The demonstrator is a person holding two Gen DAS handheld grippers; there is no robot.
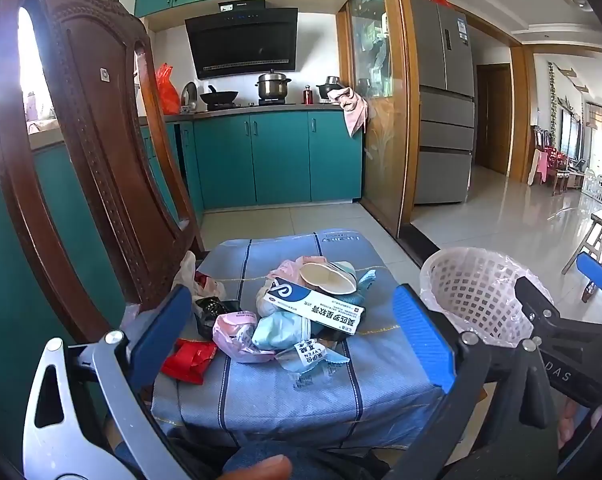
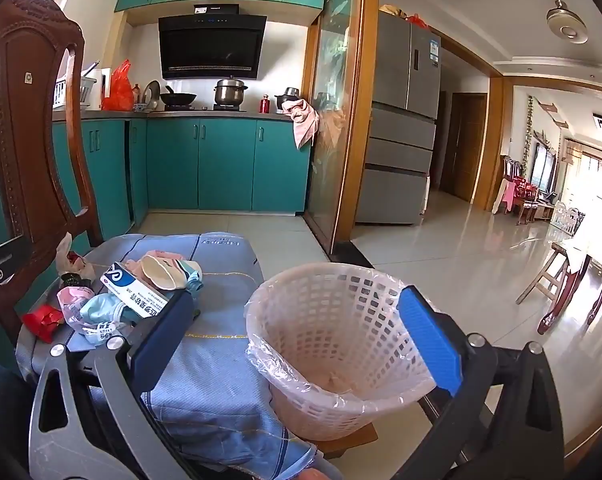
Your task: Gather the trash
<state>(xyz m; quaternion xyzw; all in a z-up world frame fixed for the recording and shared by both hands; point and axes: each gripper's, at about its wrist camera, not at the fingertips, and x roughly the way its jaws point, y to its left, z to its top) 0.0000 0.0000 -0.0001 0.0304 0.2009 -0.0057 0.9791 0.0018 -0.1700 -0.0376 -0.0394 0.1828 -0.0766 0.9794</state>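
A heap of trash lies on a blue cloth-covered stool [image 1: 285,392]: a white medicine box [image 1: 315,307], a crushed paper cup [image 1: 327,278], a pink wrapper [image 1: 237,334], a red wrapper [image 1: 189,360], pale blue packets [image 1: 279,330]. My left gripper [image 1: 291,334] is open, its blue fingers on either side of the heap, nothing held. A pink mesh wastebasket [image 2: 341,344] lined with clear plastic stands right of the stool. My right gripper [image 2: 297,332] is open over the basket's near rim, empty. The same heap [image 2: 137,296] shows at left in the right wrist view.
A carved wooden chair [image 1: 89,152] stands close on the left behind the stool. Teal kitchen cabinets [image 1: 277,160] line the far wall, with a fridge [image 1: 445,120] to the right. A wooden stool [image 2: 553,276] and a glossy tiled floor [image 2: 461,264] lie to the right.
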